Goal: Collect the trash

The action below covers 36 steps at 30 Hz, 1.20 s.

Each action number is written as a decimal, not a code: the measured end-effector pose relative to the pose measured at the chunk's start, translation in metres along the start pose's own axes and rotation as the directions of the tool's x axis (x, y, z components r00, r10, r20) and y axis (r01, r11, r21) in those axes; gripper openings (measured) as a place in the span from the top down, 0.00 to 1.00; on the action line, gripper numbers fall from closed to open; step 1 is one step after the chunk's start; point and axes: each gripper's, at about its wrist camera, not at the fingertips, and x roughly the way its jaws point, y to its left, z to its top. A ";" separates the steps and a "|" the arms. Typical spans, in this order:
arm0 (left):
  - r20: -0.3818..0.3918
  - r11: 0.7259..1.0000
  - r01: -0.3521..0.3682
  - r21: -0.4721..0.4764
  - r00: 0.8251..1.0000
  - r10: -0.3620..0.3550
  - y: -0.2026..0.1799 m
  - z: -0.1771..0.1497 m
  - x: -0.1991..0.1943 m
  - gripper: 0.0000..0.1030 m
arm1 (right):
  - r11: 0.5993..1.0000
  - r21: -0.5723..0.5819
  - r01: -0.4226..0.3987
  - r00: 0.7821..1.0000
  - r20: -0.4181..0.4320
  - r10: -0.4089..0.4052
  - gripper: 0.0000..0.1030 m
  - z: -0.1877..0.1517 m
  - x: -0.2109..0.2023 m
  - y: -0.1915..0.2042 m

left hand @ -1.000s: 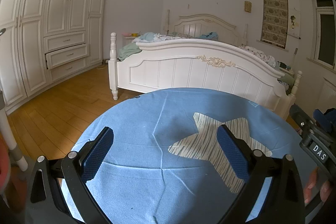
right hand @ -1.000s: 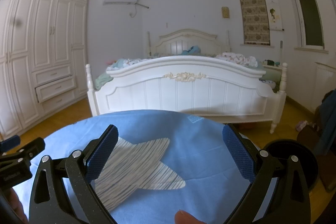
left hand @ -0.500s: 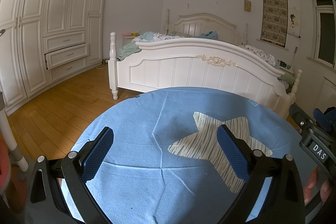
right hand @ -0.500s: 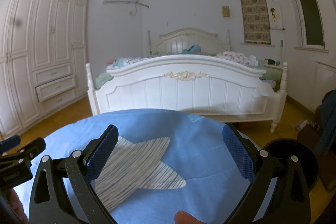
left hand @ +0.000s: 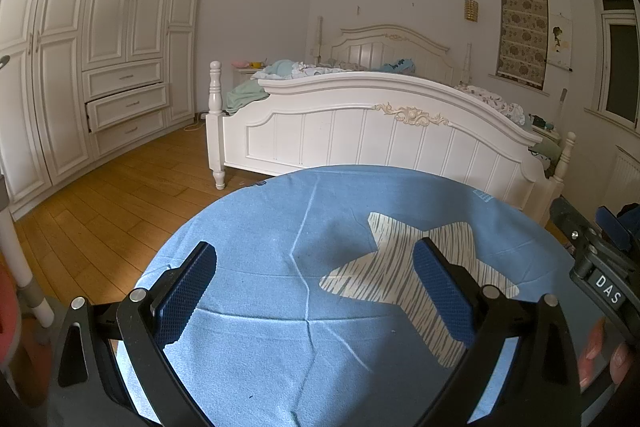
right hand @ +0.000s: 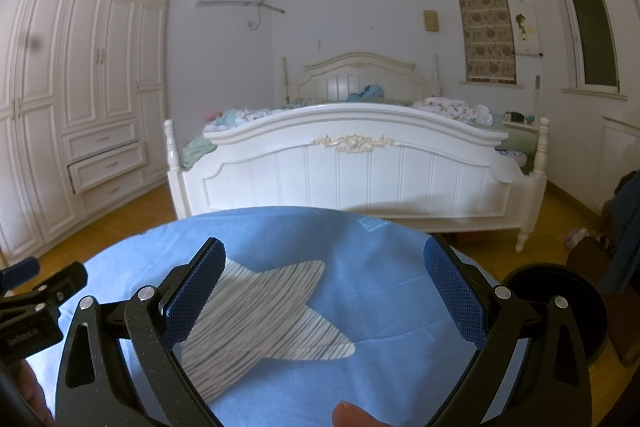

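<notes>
Both grippers hang over a round table draped in a blue cloth (left hand: 248, 347), which fills the lower half of each frame. The left gripper (left hand: 316, 291) has its jaws spread wide with nothing between them, its blue textured pads (left hand: 186, 291) standing apart over the cloth. The right gripper (right hand: 324, 291) is likewise spread wide and empty.

No trash shows on the table in either view. What lies there is the cloth alone: light blue, soft-looking, crossed by pale fold creases that meet near the lower centre of the left view. On it is a grey-and-white striped star shape (left hand: 404, 283), flat and seemingly part of the fabric; it sits right of centre in the left view and left of centre in the right view (right hand: 260, 311).

A dark round bin (right hand: 560, 311) stands at the lower right of the right view, just beside the table edge; its inside is too dark to read.

Behind the table stands a white bed (right hand: 352, 171) with rumpled bedding, and a white wardrobe (left hand: 100, 39) fills the upper left.
</notes>
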 end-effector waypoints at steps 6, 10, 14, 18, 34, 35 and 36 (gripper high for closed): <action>-0.002 1.000 0.003 0.000 1.000 -0.003 0.001 0.000 0.002 0.05 | 1.000 0.001 0.000 1.000 0.000 0.000 0.05 0.001 -0.001 0.000; -0.003 1.000 0.002 -0.001 1.000 -0.002 0.000 0.000 0.002 0.05 | 1.000 0.000 0.000 1.000 -0.001 0.000 0.05 0.001 -0.001 0.000; -0.004 1.000 0.003 -0.001 1.000 -0.003 0.001 0.000 0.003 0.05 | 1.000 0.001 0.000 1.000 -0.002 0.000 0.05 0.002 -0.001 -0.001; -0.006 1.000 0.004 0.001 1.000 -0.004 0.001 -0.001 0.004 0.05 | 1.000 0.001 -0.001 1.000 -0.001 0.001 0.05 0.002 -0.002 -0.002; 0.003 1.000 0.006 0.021 1.000 -0.006 0.001 0.000 0.007 0.05 | 1.000 0.001 -0.005 1.000 -0.003 0.005 0.05 0.003 -0.003 -0.007; 0.003 1.000 0.005 0.022 1.000 -0.005 0.000 0.000 0.007 0.05 | 1.000 0.001 -0.005 1.000 -0.003 0.005 0.05 0.003 -0.003 -0.007; 0.003 1.000 0.004 0.023 1.000 -0.004 0.000 0.001 0.007 0.05 | 1.000 0.001 -0.005 1.000 -0.003 0.005 0.05 0.003 -0.003 -0.007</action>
